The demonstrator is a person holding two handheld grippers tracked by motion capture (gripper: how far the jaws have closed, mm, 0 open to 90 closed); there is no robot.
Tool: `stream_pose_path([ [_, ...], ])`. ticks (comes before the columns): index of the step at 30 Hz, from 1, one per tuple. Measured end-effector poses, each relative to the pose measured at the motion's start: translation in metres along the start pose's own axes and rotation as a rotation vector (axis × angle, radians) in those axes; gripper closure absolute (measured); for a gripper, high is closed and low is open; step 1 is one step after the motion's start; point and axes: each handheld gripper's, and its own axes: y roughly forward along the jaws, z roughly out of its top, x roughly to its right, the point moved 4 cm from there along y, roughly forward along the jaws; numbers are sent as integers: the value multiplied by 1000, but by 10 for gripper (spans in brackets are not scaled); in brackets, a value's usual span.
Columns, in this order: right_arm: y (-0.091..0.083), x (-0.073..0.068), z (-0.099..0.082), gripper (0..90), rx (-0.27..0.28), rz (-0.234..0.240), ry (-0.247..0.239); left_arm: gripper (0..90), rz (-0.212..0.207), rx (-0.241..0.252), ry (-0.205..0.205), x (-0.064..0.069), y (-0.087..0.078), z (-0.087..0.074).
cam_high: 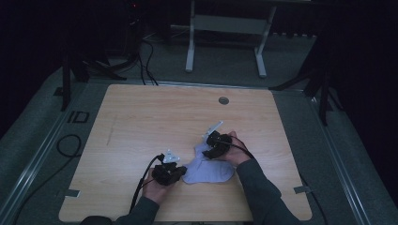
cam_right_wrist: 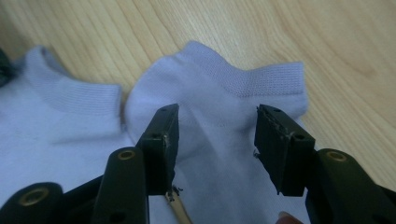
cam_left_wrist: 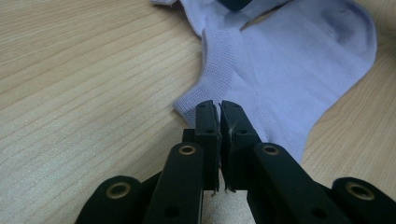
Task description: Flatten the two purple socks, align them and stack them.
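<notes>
Two pale lilac ankle socks lie side by side on the wooden table (cam_high: 155, 117). My left gripper (cam_high: 182, 173) (cam_left_wrist: 218, 109) is shut, its tips pinching the cuff corner of the nearer sock (cam_high: 211, 172) (cam_left_wrist: 285, 70). The second sock (cam_high: 201, 151) (cam_left_wrist: 201, 14) lies just beyond it. My right gripper (cam_high: 207, 150) (cam_right_wrist: 215, 135) is open and hovers low over that second sock (cam_right_wrist: 224, 79), one jaw on each side of its cuff, pads clear of the cloth. The first sock's cuff (cam_right_wrist: 65, 107) shows at the left in the right gripper view.
A round cable hole (cam_high: 224, 100) sits near the table's far edge. Beyond the table stands a white frame on two legs (cam_high: 190, 56). A black cable (cam_high: 68, 145) loops on the grey floor at the left. Dark stands flank the far corners.
</notes>
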Motion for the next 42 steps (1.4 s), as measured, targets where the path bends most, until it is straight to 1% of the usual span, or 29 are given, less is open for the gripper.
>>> stream_pose_path([
  [1, 2, 0, 0, 507, -6, 4, 4, 862, 0, 0, 0, 0, 0, 0],
  [2, 4, 1, 1, 510, -2, 22, 14, 862, -1, 1, -1, 0, 0, 0],
  [4, 5, 3, 1, 510, -5, 37, 38, 861, 0, 0, 1, 0, 0, 0],
  [9, 6, 4, 4, 530, -16, 34, 54, 857, 2, 1, 2, 0, 0, 0],
  [10, 6, 5, 4, 530, -18, 30, 64, 857, 2, 1, 2, 0, 0, 0],
  [11, 6, 7, 5, 613, -17, 17, 80, 855, 2, 1, 2, 0, 0, 0],
  [12, 6, 8, 5, 642, -17, 13, 90, 855, 3, 1, 4, 0, 0, 0],
  [13, 6, 8, 5, 642, -17, 13, 90, 855, 3, 1, 4, 0, 0, 0],
  [14, 6, 9, 5, 700, -19, 5, 110, 855, 6, 5, 9, 1, 0, 0],
  [17, 6, 12, 5, 770, -22, -7, 128, 854, 6, 6, 8, 1, 0, 0],
  [18, 6, 12, 5, 770, -22, -7, 128, 854, 5, 6, 8, 1, 0, 0],
  [19, 6, 14, 5, 831, -23, -15, 142, 854, 6, 7, 8, 1, 0, -1],
  [20, 6, 15, 5, 842, -18, -16, 152, 854, 9, 10, 8, 2, 1, -1],
  [21, 6, 15, 5, 842, -18, -16, 152, 853, 9, 10, 8, 2, 1, -1],
  [22, 7, 17, 5, 851, -10, -10, 174, 852, 10, 11, 9, 2, 1, -1],
  [23, 7, 17, 5, 851, -10, -10, 174, 852, 10, 11, 9, 2, 1, -1],
  [25, 7, 19, 5, 853, 0, -7, 188, 852, 8, 12, 7, 2, 1, -1],
  [26, 7, 19, 5, 854, 3, -1, 205, 853, 8, 11, 7, 1, 1, -1],
  [27, 7, 19, 5, 854, 3, -1, 205, 853, 8, 11, 7, 1, 1, -1],
  [28, 7, 21, 5, 856, 13, 11, 230, 853, 9, 14, 6, 2, 1, -1],
  [31, 6, 21, 4, 856, 18, 3, 229, 851, 5, 12, 7, 2, 1, 0],
  [34, 2, 21, 2, 856, 28, -7, 223, 826, -6, 11, 11, 2, 1, 0],
  [38, -11, 21, -2, 860, 57, -28, 222, 808, -9, 14, 9, 2, 1, 0],
  [42, -25, 24, -6, 860, 87, -42, 228, 800, 8, 20, 20, 3, 0, 0],
])
